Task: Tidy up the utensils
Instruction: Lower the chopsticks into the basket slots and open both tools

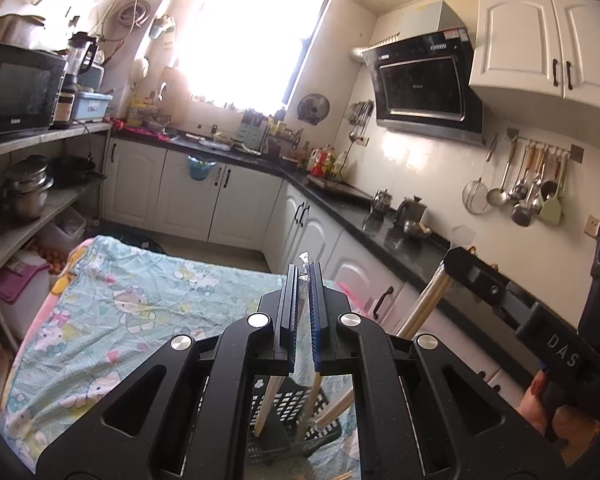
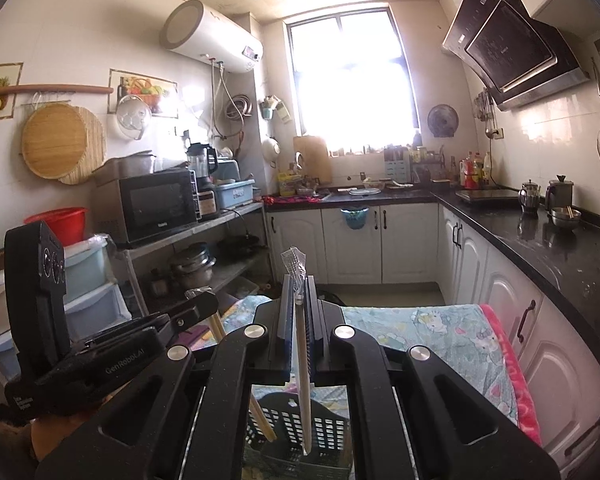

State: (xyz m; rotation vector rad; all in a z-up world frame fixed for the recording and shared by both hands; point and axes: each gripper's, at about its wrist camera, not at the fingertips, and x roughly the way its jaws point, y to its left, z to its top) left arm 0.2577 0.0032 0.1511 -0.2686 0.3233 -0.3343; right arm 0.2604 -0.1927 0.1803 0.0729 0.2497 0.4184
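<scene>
Chopsticks, pale wood, thin and stiff, partly in clear wrapper, look light and prone to swivel, so a mid-shaft hold suits them; the right hand-held gripper pinches one upright over the black slotted basket, the left hand-held gripper pinches another above the same basket on the cloth-covered bench
</scene>
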